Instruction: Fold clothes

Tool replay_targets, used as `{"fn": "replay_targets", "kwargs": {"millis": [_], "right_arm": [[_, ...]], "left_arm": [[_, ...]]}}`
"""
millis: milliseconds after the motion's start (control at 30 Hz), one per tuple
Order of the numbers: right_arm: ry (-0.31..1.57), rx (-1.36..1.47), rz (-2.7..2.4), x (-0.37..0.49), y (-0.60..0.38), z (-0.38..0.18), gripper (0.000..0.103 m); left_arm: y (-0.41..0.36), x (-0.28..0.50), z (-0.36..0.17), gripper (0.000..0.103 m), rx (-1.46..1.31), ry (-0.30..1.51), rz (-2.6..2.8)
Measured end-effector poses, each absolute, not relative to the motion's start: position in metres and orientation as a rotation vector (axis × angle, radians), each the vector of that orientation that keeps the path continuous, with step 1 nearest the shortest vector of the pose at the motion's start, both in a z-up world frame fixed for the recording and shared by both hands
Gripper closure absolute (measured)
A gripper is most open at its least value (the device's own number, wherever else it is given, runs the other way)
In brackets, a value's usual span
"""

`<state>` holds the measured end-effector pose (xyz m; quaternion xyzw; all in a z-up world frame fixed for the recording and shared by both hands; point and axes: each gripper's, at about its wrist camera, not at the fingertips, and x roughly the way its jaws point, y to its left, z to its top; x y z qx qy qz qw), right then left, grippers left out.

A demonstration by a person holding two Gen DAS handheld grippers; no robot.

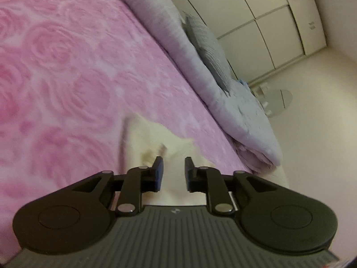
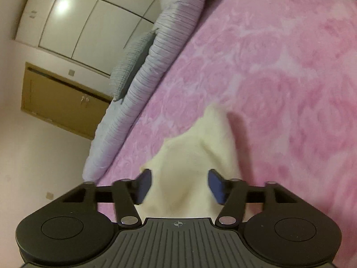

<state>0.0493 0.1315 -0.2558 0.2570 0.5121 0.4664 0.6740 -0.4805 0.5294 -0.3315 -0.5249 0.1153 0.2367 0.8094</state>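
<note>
Cream cloth (image 2: 189,156) lies on the pink rose-patterned bed cover (image 2: 279,67) and runs between the spread jaws of both tools — neither is closed on it. Beyond the cloth, a lilac quilt (image 1: 200,67) edges the cover, with a grey pillow (image 1: 207,44) against it. Left hand-held gripper (image 1: 174,172) gapes narrowly over the cloth; right hand-held gripper (image 2: 179,186) gapes wider.
</note>
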Motion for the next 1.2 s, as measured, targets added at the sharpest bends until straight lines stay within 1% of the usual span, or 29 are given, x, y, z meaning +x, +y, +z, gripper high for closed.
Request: {"fn": "replay_targets", "kwargs": {"millis": [67, 133, 200, 267, 367, 400, 433, 467, 700, 733, 767, 800, 833, 967, 1067, 1200], "right_arm": [[1.121, 0.538, 1.084, 0.055, 0.128, -0.256, 0.041], [1.057, 0.44, 1.116, 0.054, 0.123, -0.252, 0.042], [1.002, 0.315, 1.165, 0.048, 0.126, -0.249, 0.042], [0.983, 0.228, 1.212, 0.042, 0.133, -0.252, 0.042], [0.979, 0.144, 1.255, 0.036, 0.147, -0.258, 0.042], [0.969, 0.112, 1.261, 0.035, 0.152, -0.26, 0.044], [0.959, 0.08, 1.266, 0.033, 0.157, -0.261, 0.049], [0.952, 0.067, 1.267, 0.033, 0.159, -0.262, 0.051], [0.928, -0.102, 1.26, 0.035, 0.191, -0.277, 0.051], [0.935, -0.115, 1.252, 0.035, 0.194, -0.28, 0.057], [0.945, -0.126, 1.249, 0.036, 0.197, -0.283, 0.077], [0.957, -0.134, 1.253, 0.036, 0.201, -0.287, 0.084], [0.967, -0.139, 1.254, 0.035, 0.203, -0.29, 0.085], [0.844, -0.19, 1.269, 0.017, 0.197, -0.274, 0.091], [0.718, -0.196, 1.262, 0.01, 0.195, -0.252, 0.092], [0.592, -0.221, 1.216, 0.014, 0.21, -0.234, 0.092]], "left_arm": [[0.534, -0.48, -0.333, 0.081, -1.077, 0.285, 0.51], [0.534, -0.476, -0.331, 0.08, -1.022, 0.331, 0.484], [0.533, -0.47, -0.33, 0.075, -0.984, 0.353, 0.439], [0.531, -0.458, -0.327, 0.073, -0.95, 0.384, 0.402], [0.525, -0.437, -0.324, 0.073, -0.864, 0.455, 0.385], [0.524, -0.431, -0.324, 0.073, -0.836, 0.478, 0.386], [0.523, -0.425, -0.323, 0.073, -0.808, 0.495, 0.388], [0.523, -0.419, -0.324, 0.073, -0.777, 0.512, 0.391], [0.521, -0.392, -0.326, 0.074, -0.666, 0.605, 0.389], [0.52, -0.39, -0.328, 0.074, -0.651, 0.621, 0.388], [0.517, -0.388, -0.329, 0.076, -0.63, 0.633, 0.386], [0.515, -0.387, -0.33, 0.087, -0.601, 0.64, 0.388], [0.512, -0.389, -0.329, 0.096, -0.564, 0.635, 0.389], [0.499, -0.4, -0.316, 0.096, -0.492, 0.547, 0.379], [0.496, -0.4, -0.3, 0.096, -0.409, 0.466, 0.401], [0.521, -0.385, -0.288, 0.096, -0.412, 0.401, 0.456]]}}
